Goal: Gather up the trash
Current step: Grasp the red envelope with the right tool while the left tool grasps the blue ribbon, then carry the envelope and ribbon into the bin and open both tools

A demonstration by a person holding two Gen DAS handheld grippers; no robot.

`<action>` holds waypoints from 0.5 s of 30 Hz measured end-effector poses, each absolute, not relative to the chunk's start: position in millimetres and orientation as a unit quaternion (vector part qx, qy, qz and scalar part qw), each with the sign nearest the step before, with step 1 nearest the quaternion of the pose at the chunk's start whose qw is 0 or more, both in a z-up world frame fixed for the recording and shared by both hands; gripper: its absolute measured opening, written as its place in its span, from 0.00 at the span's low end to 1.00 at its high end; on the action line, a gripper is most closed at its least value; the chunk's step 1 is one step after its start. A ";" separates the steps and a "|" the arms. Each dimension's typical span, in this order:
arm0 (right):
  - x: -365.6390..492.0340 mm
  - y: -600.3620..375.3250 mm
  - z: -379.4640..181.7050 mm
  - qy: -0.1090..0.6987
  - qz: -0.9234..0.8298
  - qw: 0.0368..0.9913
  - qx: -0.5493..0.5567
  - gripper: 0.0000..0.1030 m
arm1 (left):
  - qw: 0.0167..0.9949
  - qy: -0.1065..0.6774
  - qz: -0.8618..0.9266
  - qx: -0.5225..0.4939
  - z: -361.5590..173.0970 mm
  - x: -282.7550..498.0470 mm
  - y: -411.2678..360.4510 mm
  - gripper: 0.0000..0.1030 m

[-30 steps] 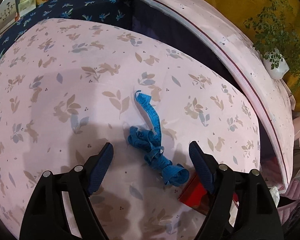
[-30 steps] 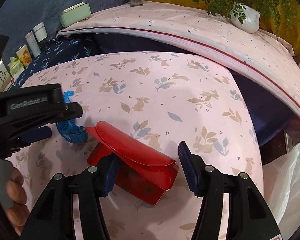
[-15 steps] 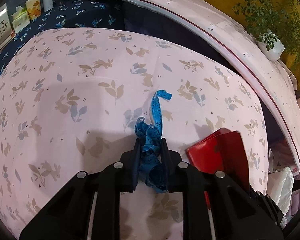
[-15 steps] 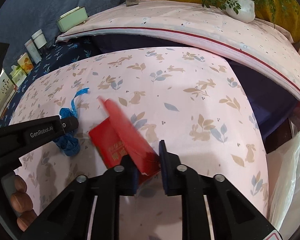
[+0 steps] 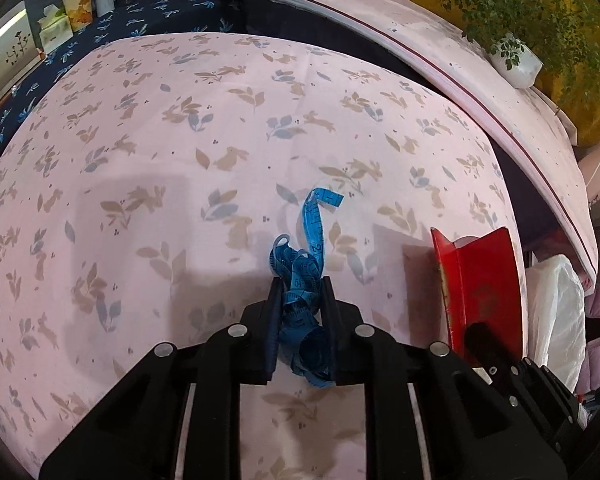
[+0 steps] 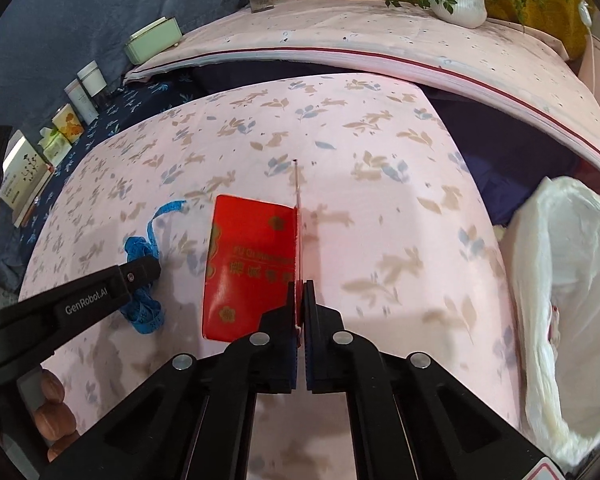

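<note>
The right gripper (image 6: 300, 312), clamped on the red envelope (image 6: 250, 268), was nearer the white trash bag (image 6: 568, 300) to its right, while the left gripper (image 5: 300, 308) pinched the blue measuring tape (image 5: 302, 280).

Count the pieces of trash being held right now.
2. The blue measuring tape is pinched in the left tongs; the red envelope is clamped in the right tongs.

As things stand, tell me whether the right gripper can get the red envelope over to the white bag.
Probably yes. The right gripper is shut on the red envelope, and the white bag gapes open just off the bed's edge on that side, with only bare sheet between them.
</note>
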State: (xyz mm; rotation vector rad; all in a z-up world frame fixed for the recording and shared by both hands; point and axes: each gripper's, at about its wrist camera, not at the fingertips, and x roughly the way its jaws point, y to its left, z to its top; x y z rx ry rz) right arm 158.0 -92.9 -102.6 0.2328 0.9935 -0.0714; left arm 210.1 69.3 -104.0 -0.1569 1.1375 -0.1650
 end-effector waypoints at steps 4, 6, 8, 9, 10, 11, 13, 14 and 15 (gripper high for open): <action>130.5 -90.8 -95.7 0.468 -0.033 0.876 0.108 0.02 | 0.839 0.533 -0.087 -0.072 -96.8 182.7 69.8 0.17; 119.8 -89.4 -91.0 0.463 -0.033 0.879 0.105 0.02 | 0.840 0.529 -0.092 -0.070 -91.8 170.6 68.5 0.17; 109.0 -88.2 -84.3 0.456 -0.032 0.883 0.104 0.01 | 0.844 0.524 -0.097 -0.063 -85.3 157.9 65.5 0.17; 104.4 -88.1 -81.2 0.452 -0.031 0.885 0.105 0.01 | 0.846 0.521 -0.099 -0.061 -82.4 152.8 63.8 0.17; 99.5 -87.8 -77.3 0.448 -0.030 0.887 0.105 0.01 | 0.847 0.518 -0.102 -0.058 -78.8 146.4 61.8 0.17; 94.5 -87.5 -73.8 0.443 -0.030 0.890 0.104 0.02 | 0.849 0.515 -0.106 -0.055 -75.4 140.8 60.3 0.17; 85.6 -88.0 -66.9 0.435 -0.029 0.894 0.106 0.02 | 0.851 0.509 -0.113 -0.052 -69.1 130.4 57.5 0.17; 81.6 -88.4 -63.5 0.431 -0.028 0.896 0.106 0.02 | 0.853 0.507 -0.116 -0.050 -65.5 125.3 55.6 0.17; 77.4 -89.4 -60.4 0.427 -0.028 0.897 0.106 0.01 | 0.855 0.504 -0.118 -0.046 -62.1 121.0 53.9 0.17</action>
